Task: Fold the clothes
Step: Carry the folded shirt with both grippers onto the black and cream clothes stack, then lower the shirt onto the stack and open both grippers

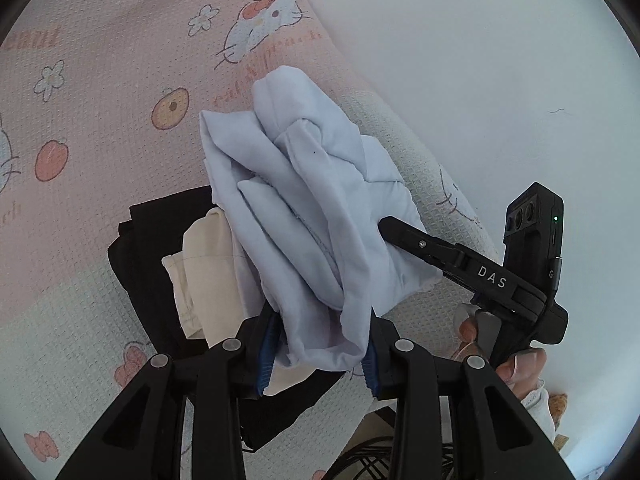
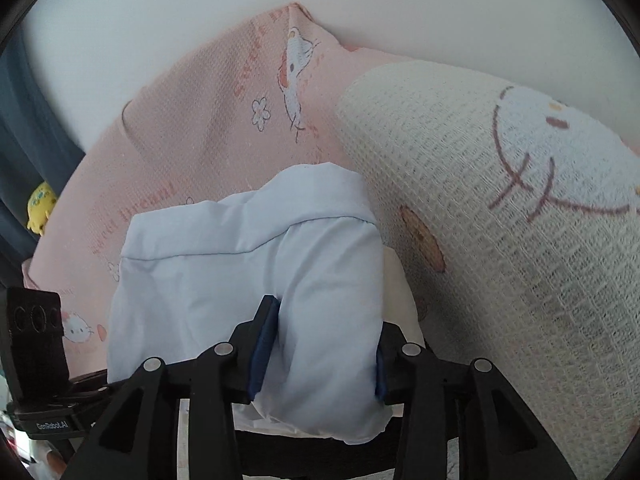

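A folded light blue garment [image 1: 304,200] is held up over a small pile: a cream garment [image 1: 204,264] lying on a black one [image 1: 152,248]. My left gripper [image 1: 318,360] is shut on the near end of the blue bundle, with cloth filling the gap between its blue pads. My right gripper [image 2: 320,360] grips the same garment [image 2: 224,264] from the other side, and the cloth bulges between its pads. In the left wrist view, one of the right gripper's fingers [image 1: 420,244] lies on top of the cloth; the other is hidden under it.
The pile rests on a pink bedsheet [image 1: 100,80] printed with cartoon cats. A cream waffle-weave pillow [image 2: 500,220] stands close on the right, against a white wall [image 1: 480,40]. A yellow toy [image 2: 40,204] sits at the far left. A person's fingers [image 1: 520,364] hold the right gripper's handle.
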`<state>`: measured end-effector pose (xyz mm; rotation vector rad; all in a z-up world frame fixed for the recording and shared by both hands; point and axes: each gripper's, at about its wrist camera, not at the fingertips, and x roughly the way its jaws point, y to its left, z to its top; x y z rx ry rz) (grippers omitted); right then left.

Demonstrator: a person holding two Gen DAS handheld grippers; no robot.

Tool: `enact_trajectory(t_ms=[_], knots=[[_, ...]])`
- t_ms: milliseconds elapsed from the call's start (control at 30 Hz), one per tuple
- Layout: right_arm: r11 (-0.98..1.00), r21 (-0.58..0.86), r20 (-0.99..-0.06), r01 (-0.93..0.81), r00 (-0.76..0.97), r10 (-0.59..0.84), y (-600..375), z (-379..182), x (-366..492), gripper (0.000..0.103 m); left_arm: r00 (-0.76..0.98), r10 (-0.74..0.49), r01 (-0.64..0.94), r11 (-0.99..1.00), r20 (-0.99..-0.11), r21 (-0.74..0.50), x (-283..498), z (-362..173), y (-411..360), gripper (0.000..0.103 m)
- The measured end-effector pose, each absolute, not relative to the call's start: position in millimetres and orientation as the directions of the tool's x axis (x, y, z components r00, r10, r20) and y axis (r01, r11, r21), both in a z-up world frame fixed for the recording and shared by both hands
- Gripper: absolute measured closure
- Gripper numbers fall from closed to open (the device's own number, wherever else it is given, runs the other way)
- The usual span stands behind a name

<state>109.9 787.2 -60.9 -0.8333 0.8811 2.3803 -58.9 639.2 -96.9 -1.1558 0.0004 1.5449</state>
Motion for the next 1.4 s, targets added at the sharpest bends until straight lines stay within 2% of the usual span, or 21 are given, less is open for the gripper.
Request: enact_trajectory(t_ms=[133, 167, 200, 267, 367, 567, 600, 633, 667, 700, 733, 833, 967, 1167, 1233, 1267, 1333, 1400], knots=[[-0.698, 0.343, -0.690, -0.629, -0.673, 0.266, 783.5, -46.2, 115.2, 0.047, 0.129, 0.743, -0.709, -0.394, -0.656, -0.585, -61.8, -84.6, 634.1, 0.071], [-0.703, 0.326, -0.684, -0.631, -0.672, 0.286, 782.3, -39.8, 116.8, 0.046, 0.123, 0.764, -0.680, -0.400, -0.634, -0.615, -64.7, -79.0, 628.5, 0.066], [-0.712, 0.323, -0.666, -0.623, -0.684, 0.296, 781.3, -32.7, 118.9, 0.042, 0.132, 0.786, -0.659, -0.386, -0.604, -0.646, -67.1, -73.5, 624.4, 0.046], [-0.727, 0.330, -0.631, -0.602, -0.714, 0.304, 781.1, -19.1, 122.1, 0.034, 0.128, 0.813, -0.647, -0.366, -0.569, -0.669, -74.1, -62.3, 622.1, 0.017], [-0.734, 0.346, -0.605, -0.584, -0.737, 0.301, 786.9, -6.5, 118.6, 0.032, 0.118, 0.849, -0.631, -0.336, -0.515, -0.699, -84.6, -45.4, 619.1, 0.016], [-0.661, 0.364, -0.633, -0.655, -0.695, 0.340, 812.7, -16.7, 100.7, 0.032, 0.045, 0.796, -0.680, -0.417, -0.603, -0.602, -102.6, -46.9, 640.8, 0.017], [-0.647, 0.378, -0.632, -0.662, -0.696, 0.342, 816.7, -20.5, 99.2, 0.032, 0.029, 0.791, -0.702, -0.419, -0.611, -0.576, -100.1, -47.2, 639.9, 0.020], [-0.633, 0.393, -0.633, -0.667, -0.695, 0.341, 820.9, -24.2, 97.3, 0.040, 0.013, 0.786, -0.722, -0.420, -0.618, -0.549, -97.5, -47.6, 639.0, 0.029], [-0.621, 0.405, -0.638, -0.671, -0.694, 0.334, 825.0, -27.5, 94.2, 0.047, -0.026, 0.781, -0.749, -0.428, -0.624, -0.505, -95.1, -49.5, 638.4, 0.060], [-0.609, 0.408, -0.650, -0.680, -0.685, 0.329, 829.1, -30.9, 89.9, 0.065, -0.071, 0.762, -0.767, -0.454, -0.644, -0.453, -97.3, -58.3, 642.9, 0.069], [-0.599, 0.398, -0.667, -0.695, -0.667, 0.331, 831.8, -34.0, 85.5, 0.075, -0.082, 0.740, -0.778, -0.466, -0.668, -0.420, -97.7, -66.9, 645.5, 0.069], [-0.616, 0.353, -0.687, -0.704, -0.642, 0.341, 830.2, -39.5, 74.4, 0.076, -0.062, 0.737, -0.789, -0.449, -0.673, -0.419, -99.6, -81.8, 642.9, 0.069], [-0.672, 0.223, -0.722, -0.706, -0.583, 0.373, 820.6, -44.0, 56.6, 0.076, -0.071, 0.730, -0.814, -0.436, -0.680, -0.383, -101.5, -89.5, 635.9, 0.069], [-0.685, 0.157, -0.728, -0.712, -0.552, 0.407, 810.3, -44.9, 52.6, 0.076, -0.001, 0.749, -0.749, -0.440, -0.663, -0.496, -114.7, -94.5, 629.3, 0.066], [-0.682, 0.172, -0.710, -0.711, -0.569, 0.415, 807.7, -40.1, 57.4, 0.075, 0.026, 0.748, -0.688, -0.468, -0.663, -0.554, -123.7, -91.8, 625.3, 0.057], [-0.677, 0.182, -0.702, -0.713, -0.576, 0.419, 806.5, -36.9, 60.4, 0.074, 0.050, 0.757, -0.657, -0.466, -0.651, -0.593, -128.2, -89.5, 622.1, 0.052], [-0.662, 0.204, -0.687, -0.722, -0.587, 0.429, 804.1, -29.2, 67.4, 0.057, 0.072, 0.772, -0.645, -0.447, -0.631, -0.620, -131.4, -80.4, 615.2, 0.051], [-0.653, 0.230, -0.667, -0.722, -0.605, 0.434, 799.2, -20.8, 75.9, 0.042, 0.045, 0.775, -0.673, -0.443, -0.631, -0.592, -130.7, -67.4, 606.2, 0.050]])
